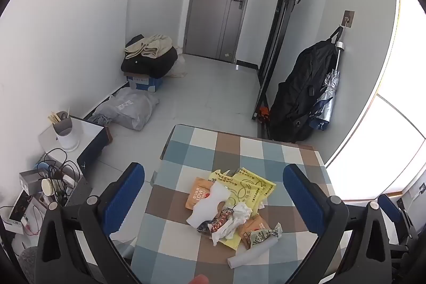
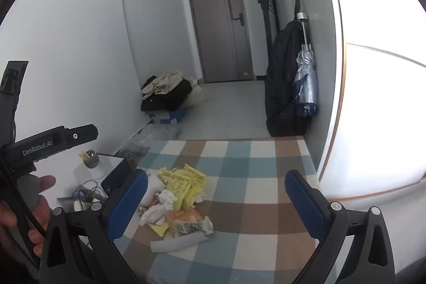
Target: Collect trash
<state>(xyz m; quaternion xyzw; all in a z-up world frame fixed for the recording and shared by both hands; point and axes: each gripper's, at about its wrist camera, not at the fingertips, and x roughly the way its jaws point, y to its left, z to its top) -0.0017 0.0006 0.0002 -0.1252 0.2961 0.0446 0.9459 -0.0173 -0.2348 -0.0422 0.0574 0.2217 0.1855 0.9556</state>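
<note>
On the table covered with a checked cloth of blue, brown and cream squares, we see a loose heap of trash lying near the middle. Its largest piece is a crumpled yellow plastic bag with printed lettering, partly tucked under the rest. Against it lie an orange snack packet with white lettering, a flat white paper scrap, a crumpled white tissue, a green-printed clear wrapper and a rolled white paper tube at the near edge of the heap.

We hold our left gripper above the table with its blue-padded jaws spread wide, one on each side of the heap, touching nothing. Our right gripper is also spread wide and empty; in its view the trash sits toward its left finger, and the rolled tube lies nearest to us. At the left edge of that view a hand grips the black handle of the other tool.

Beyond the table, a grey door closes the far end of the room. A black backpack and a folded silver umbrella hang on the right wall. A pile of clothes rests on a blue box by the left wall, and a white cup holding chopsticks stands on a low surface beside the table.
</note>
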